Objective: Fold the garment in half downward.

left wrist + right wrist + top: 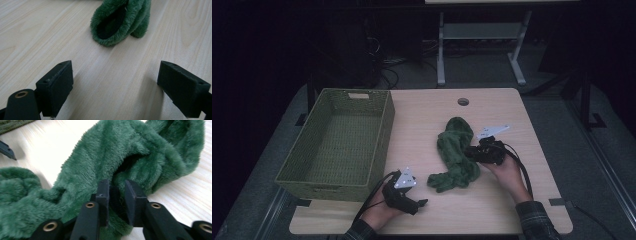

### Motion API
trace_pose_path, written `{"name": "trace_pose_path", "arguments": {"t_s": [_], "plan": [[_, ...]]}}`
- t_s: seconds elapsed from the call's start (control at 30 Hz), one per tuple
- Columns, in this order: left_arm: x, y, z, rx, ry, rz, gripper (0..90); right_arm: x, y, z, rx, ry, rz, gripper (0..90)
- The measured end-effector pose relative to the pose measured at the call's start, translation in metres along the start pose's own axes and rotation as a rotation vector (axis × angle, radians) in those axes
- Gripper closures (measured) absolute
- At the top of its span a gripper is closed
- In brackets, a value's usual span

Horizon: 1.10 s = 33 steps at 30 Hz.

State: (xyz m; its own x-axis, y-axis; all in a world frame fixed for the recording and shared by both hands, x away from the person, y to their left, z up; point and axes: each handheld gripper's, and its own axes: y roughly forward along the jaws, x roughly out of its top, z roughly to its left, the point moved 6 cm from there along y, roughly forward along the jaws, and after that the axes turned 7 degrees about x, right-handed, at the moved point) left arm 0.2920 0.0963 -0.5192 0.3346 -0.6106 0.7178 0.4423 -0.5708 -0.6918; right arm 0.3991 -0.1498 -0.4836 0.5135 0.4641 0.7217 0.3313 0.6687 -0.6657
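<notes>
- High view: green fleece cloth point(455, 155) lies crumpled on the desk point(422, 125), right of centre, well apart from the empty green wicker basket point(339, 142) at the desk's left.
- Right hand-held gripper point(474, 151) is at the cloth's right edge. Right gripper view: jaws nearly together, clamped on a fold of the cloth point(120, 160).
- Left hand-held gripper point(422, 203) sits low near the front edge, just beside the basket's front corner. Left gripper view: jaws wide apart, bare desk point(37, 37) between them, cloth end point(120, 21) ahead, not touching.
</notes>
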Motion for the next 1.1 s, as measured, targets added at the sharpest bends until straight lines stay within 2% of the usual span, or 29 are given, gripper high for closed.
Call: {"name": "trace_pose_path", "arguments": {"t_s": [0.13, 0.23, 0.5, 0.63, 0.8, 1.03, 1.1], "plan": [[0.0, 0.0, 0.0, 0.0, 0.003, 0.0, 12.6, 0.004, 0.002, -0.002, 0.013, 0.012, -0.034, 69.0], [0.0, 0.0, 0.0, 0.0, 0.004, 0.001, 12.6, 0.011, -0.001, -0.002, 0.014, -0.001, -0.055, 68.1], [0.001, 0.001, 0.0, 0.0, 0.002, -0.001, 12.6, 0.02, -0.02, 0.007, 0.031, -0.005, -0.101, 66.3], [0.001, 0.001, 0.001, 0.002, 0.007, -0.001, 12.6, 0.022, -0.026, 0.027, 0.087, -0.036, -0.108, 64.1], [0.001, 0.001, 0.0, 0.002, 0.006, -0.003, 12.6, 0.017, -0.02, 0.06, 0.155, -0.081, -0.071, 63.3], [0.001, 0.001, 0.0, 0.003, 0.002, -0.004, 12.6, 0.019, 0.0, 0.108, 0.244, -0.176, -0.018, 63.3], [0.001, 0.0, 0.0, 0.002, 0.002, -0.001, 12.6, 0.019, 0.008, 0.116, 0.255, -0.194, 0.002, 62.8]]}}
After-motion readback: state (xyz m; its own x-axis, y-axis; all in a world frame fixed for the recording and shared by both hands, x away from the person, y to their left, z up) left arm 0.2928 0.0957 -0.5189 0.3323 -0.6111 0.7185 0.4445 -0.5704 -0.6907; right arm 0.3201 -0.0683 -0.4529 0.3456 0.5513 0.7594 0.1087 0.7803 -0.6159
